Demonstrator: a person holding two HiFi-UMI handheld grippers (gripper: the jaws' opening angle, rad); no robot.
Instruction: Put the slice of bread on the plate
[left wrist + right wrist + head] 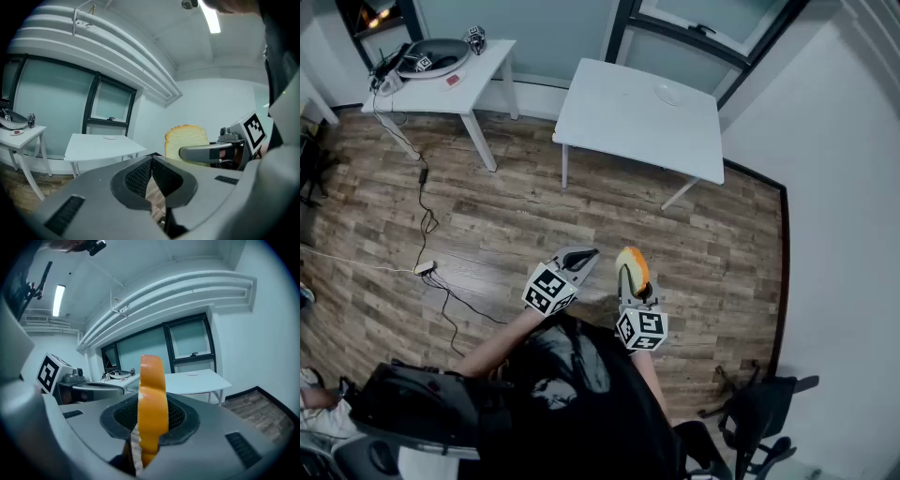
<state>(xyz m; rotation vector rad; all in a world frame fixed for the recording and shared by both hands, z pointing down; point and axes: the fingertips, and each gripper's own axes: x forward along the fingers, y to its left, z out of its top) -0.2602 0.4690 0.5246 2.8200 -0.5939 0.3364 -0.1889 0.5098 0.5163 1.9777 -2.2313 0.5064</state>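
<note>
Above the wooden floor [506, 225], I am holding both grippers out ahead of me, well apart from the white surface [619, 122]. My right gripper [149, 427] is clamping the slice of bread [152, 399], its jaws only narrowly apart around the slice, which is standing upright in the air. My left gripper [151, 173] is hovering just beside it, jaws pressed together on nothing. The plate [667, 94] is sitting on that surface's far side.
</note>
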